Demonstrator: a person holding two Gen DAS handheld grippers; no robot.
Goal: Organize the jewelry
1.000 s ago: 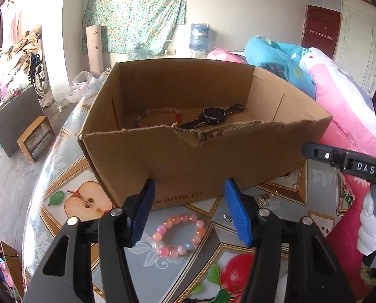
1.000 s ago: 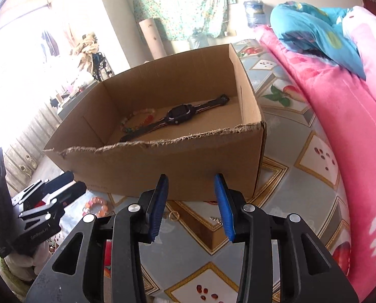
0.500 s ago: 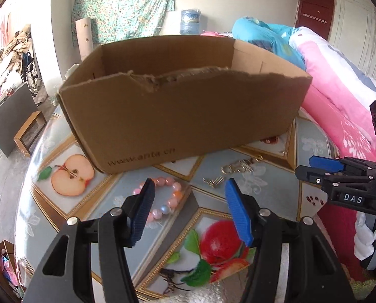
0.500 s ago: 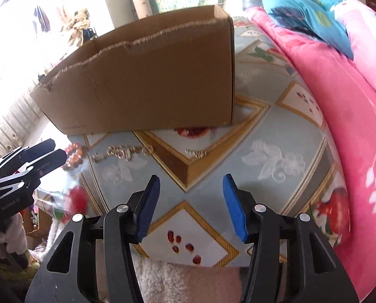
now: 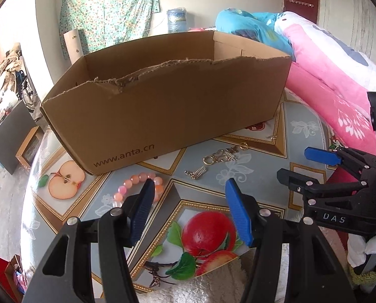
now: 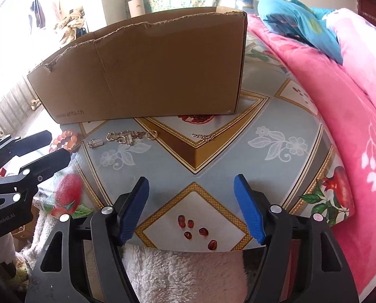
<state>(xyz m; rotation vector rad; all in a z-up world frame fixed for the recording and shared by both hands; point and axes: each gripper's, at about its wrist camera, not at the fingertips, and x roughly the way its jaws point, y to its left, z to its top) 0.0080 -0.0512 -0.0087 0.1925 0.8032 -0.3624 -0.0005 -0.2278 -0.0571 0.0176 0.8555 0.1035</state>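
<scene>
Torn brown cardboard box [image 5: 162,108] looms behind one pink bead bracelet [image 5: 137,184] and scattered gold chain pieces [image 6: 130,136]; left gripper [image 5: 188,209] open, empty; right gripper [image 6: 190,202] jaws opening, nothing between.

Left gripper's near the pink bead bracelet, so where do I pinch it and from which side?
Likely best: come down from above with the open left gripper and pinch across the bead string at the near arc of the pink bead bracelet. It lies flat on the tablecloth, a loop open in the middle, close to the cardboard box, so a side approach is blocked.

The cardboard box [image 5: 167,116] hides its inside — the left gripper's finger [image 5: 142,204] covers part of the bead bracelet [image 5: 137,184].
</scene>
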